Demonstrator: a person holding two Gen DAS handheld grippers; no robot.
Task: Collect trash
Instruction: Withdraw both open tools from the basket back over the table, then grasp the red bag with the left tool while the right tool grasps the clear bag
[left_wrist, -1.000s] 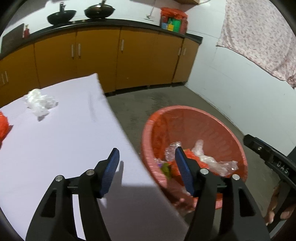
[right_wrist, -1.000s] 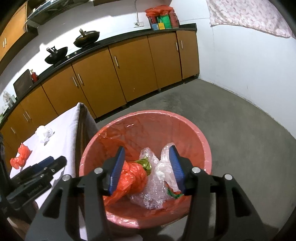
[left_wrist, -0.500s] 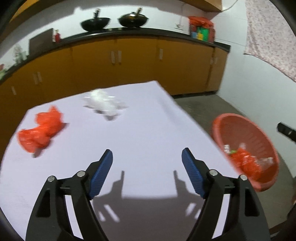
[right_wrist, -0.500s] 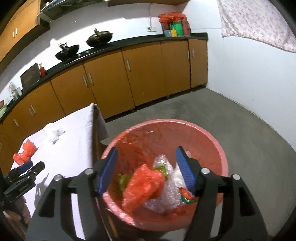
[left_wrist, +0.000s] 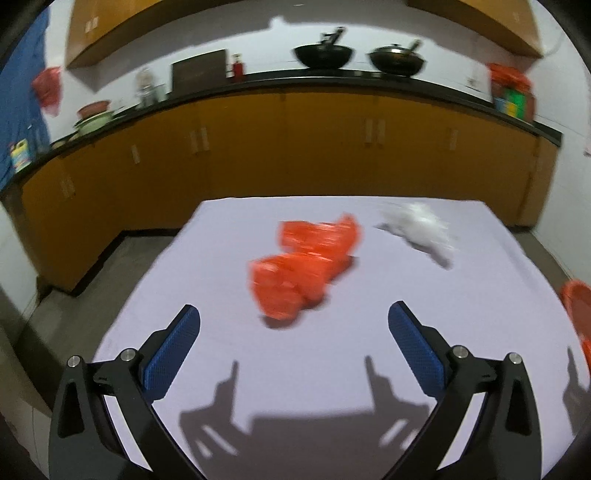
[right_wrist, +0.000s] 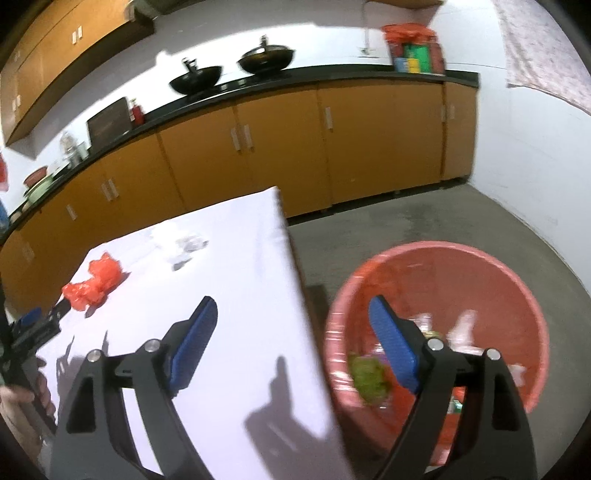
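A crumpled orange plastic bag (left_wrist: 303, 273) lies on the white table (left_wrist: 295, 387), just ahead of my open, empty left gripper (left_wrist: 293, 343). A clear crumpled plastic wrap (left_wrist: 421, 232) lies farther right. In the right wrist view the orange bag (right_wrist: 94, 284) and the clear wrap (right_wrist: 184, 245) sit on the table (right_wrist: 221, 295). My right gripper (right_wrist: 291, 339) is open and empty over the table's right edge. The red basket (right_wrist: 517, 295) on the floor holds several pieces of trash. The left gripper (right_wrist: 33, 325) shows at the far left.
Orange kitchen cabinets (left_wrist: 295, 147) with a black counter run behind the table, with two woks (left_wrist: 354, 57) on top. A grey floor (right_wrist: 406, 221) surrounds the basket. A white wall (right_wrist: 535, 147) stands on the right. The basket rim (left_wrist: 576, 306) shows at the right edge.
My left gripper swung left from the basket to face the orange bag on the table. My right gripper pulled back and left from over the basket to the table edge.
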